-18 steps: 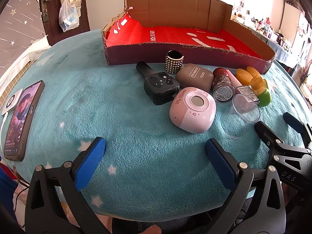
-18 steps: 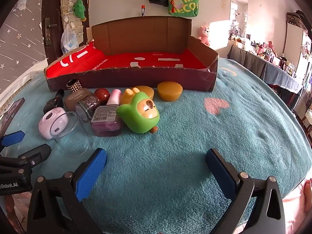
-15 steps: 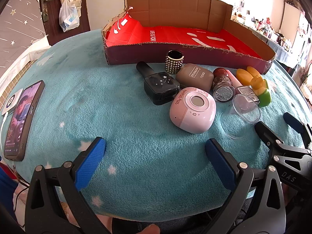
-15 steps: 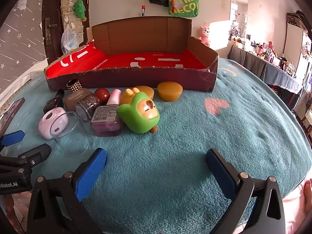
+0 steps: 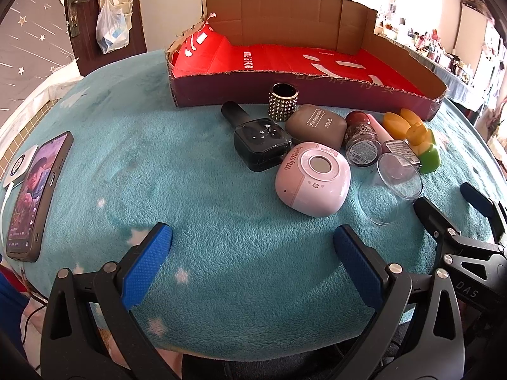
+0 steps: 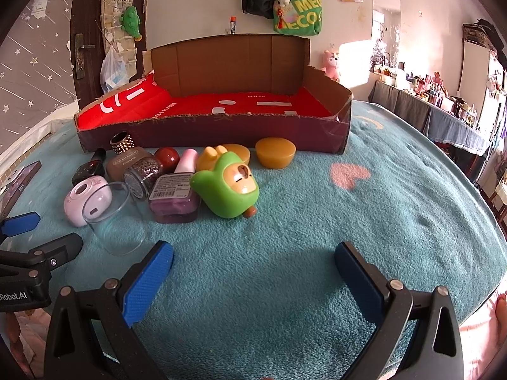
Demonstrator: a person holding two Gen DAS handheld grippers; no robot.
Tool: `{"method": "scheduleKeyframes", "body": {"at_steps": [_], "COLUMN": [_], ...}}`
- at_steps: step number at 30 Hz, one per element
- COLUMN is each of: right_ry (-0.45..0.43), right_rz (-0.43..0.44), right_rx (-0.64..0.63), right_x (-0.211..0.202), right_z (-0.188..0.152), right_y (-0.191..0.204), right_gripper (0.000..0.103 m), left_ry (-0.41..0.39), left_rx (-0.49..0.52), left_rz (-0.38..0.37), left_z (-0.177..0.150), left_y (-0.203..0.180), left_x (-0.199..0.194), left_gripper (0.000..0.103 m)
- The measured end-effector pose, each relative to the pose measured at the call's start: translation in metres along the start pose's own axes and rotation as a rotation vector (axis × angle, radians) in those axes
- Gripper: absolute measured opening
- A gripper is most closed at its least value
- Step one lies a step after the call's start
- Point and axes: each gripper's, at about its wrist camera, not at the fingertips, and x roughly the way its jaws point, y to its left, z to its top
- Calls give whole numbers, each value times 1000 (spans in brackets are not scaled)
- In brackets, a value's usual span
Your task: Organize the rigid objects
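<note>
- My left gripper (image 5: 252, 253) is spread wide, holding nothing, over bare blanket (image 5: 196, 190).
- My right gripper (image 6: 253, 261) is likewise spread and empty.
- Just ahead lie a clear cup (image 6: 112, 218), a pink case (image 5: 312, 179) and a green toy (image 6: 229, 188), clustered together.
- Behind them stands the red-lined cardboard box (image 6: 221, 129).

Daylight fills the room from my right, bright and warm. In my right view the window (image 6: 385, 41) and the wall beside it wash out to white and pink glare. A soft shadow pools on the teal blanket (image 6: 317, 221) between my blue pads. The clear cup (image 5: 391, 186) catches faint highlights. Both pictures are sharp in the middle; the fisheye bends the box (image 5: 285, 57) and rounds the corners into black.
</note>
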Motion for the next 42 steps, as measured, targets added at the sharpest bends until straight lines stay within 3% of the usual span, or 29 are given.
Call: {"method": "scheduleKeyframes", "body": {"at_steps": [28, 37, 42], "right_ry": [32, 51, 56], "right_rz": [37, 41, 64], "right_rx": [-16, -31, -19], "right_x": [2, 8, 15], "right_z": [1, 14, 26], "right_y": [-5, -14, -18], "right_gripper": [103, 85, 81], "left_ry": [1, -5, -7], "left_rx": [-1, 14, 34], "left_rz": [12, 6, -20], "left_z": [3, 7, 15], "left_y": [-3, -8, -13], "left_x": [0, 1, 6], "left_gripper": [103, 103, 97]}}
